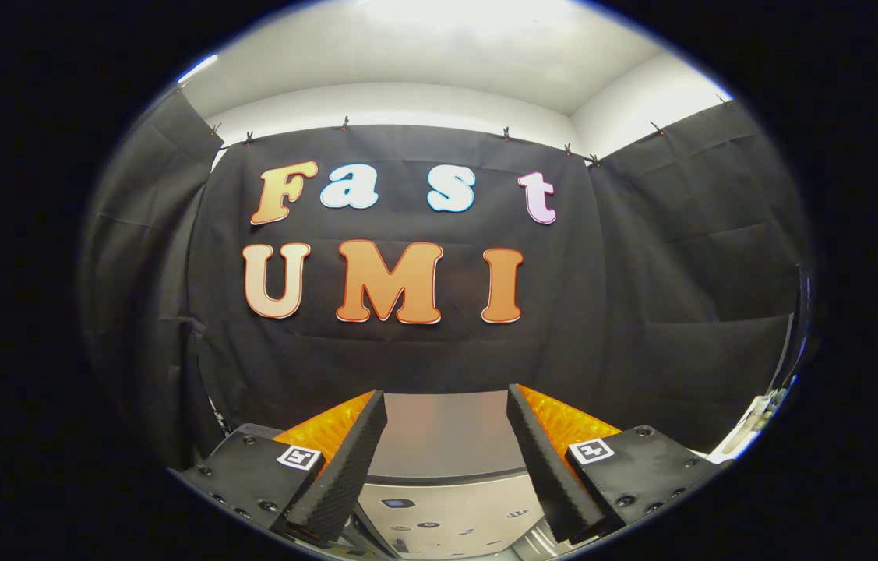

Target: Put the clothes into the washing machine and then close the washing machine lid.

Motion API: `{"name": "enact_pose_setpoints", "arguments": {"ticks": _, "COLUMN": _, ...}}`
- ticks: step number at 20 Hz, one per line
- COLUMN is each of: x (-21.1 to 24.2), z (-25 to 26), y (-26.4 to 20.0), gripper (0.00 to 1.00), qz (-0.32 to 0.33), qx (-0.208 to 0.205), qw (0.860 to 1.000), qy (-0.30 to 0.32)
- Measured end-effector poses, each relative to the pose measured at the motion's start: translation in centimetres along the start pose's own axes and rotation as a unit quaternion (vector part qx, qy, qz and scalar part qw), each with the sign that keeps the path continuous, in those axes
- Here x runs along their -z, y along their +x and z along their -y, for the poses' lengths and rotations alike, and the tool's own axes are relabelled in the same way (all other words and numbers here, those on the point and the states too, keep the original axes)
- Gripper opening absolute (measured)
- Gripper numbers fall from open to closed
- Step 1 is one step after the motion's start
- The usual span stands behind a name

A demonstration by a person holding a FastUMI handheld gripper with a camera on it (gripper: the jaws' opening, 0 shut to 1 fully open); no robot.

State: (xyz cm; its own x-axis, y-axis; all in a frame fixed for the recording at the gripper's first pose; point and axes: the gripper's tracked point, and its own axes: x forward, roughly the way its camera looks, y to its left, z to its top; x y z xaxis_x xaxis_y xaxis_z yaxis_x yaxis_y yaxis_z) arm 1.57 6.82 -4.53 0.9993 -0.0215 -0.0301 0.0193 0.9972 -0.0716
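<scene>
My gripper (446, 401) is open, its two black ribbed fingers (341, 467) spread wide with nothing between them. Below and just ahead of the fingers lies the washing machine (446, 436): a flat grey top surface, with a lighter control panel (446, 518) bearing small dark marks nearer to me. Whether the lid is open or closed I cannot tell from this angle. The fingers hover above the machine's top and point at the booth's black cloth wall beyond it.
Black cloth wall (641, 312) closes the booth straight ahead and on both sides, close behind the machine. A white frame edge (750, 425) stands at the far right. White ceiling (423, 54) above.
</scene>
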Motion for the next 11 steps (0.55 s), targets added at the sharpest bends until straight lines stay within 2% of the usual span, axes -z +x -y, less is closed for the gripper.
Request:
{"name": "enact_pose_setpoints", "arguments": {"ticks": 5, "x": -1.4, "z": 1.6, "y": -2.7, "gripper": 1.0, "qz": 0.002, "qx": -0.008, "qw": 1.0, "qy": 0.013}}
{"name": "enact_pose_setpoints", "arguments": {"ticks": 11, "x": -1.1, "z": 3.7, "y": -4.1, "gripper": 1.0, "qz": 0.0, "qx": 0.008, "qw": 1.0, "qy": -0.005}}
